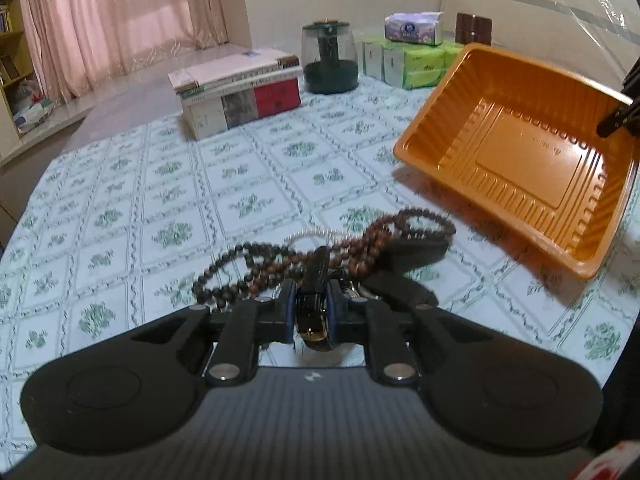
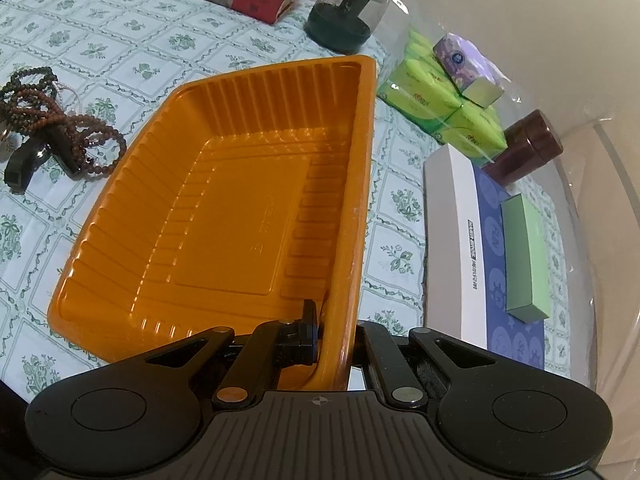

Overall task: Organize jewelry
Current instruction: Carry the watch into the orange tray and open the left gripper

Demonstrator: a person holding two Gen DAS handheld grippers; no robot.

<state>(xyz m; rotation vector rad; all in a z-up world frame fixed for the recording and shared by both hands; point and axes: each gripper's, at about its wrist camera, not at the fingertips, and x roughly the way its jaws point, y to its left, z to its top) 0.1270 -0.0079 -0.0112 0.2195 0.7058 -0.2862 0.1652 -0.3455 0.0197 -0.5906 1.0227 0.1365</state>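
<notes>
Green-flowered tablecloth (image 1: 168,184) over the whole table; books (image 1: 236,92), a dark jar (image 1: 330,60) and tissue packs (image 1: 408,62) at the far edge. Left gripper (image 1: 312,300): jaws pinched on a black watch strap (image 1: 314,280) with a gold buckle. Beyond it, a tangle of brown bead strings (image 1: 372,248) lying on the cloth, one pale strand among them. Right gripper (image 2: 332,336): jaws pressed on the rim of the orange tray (image 2: 224,216), tray tilted, nothing inside, just beside the beads
</notes>
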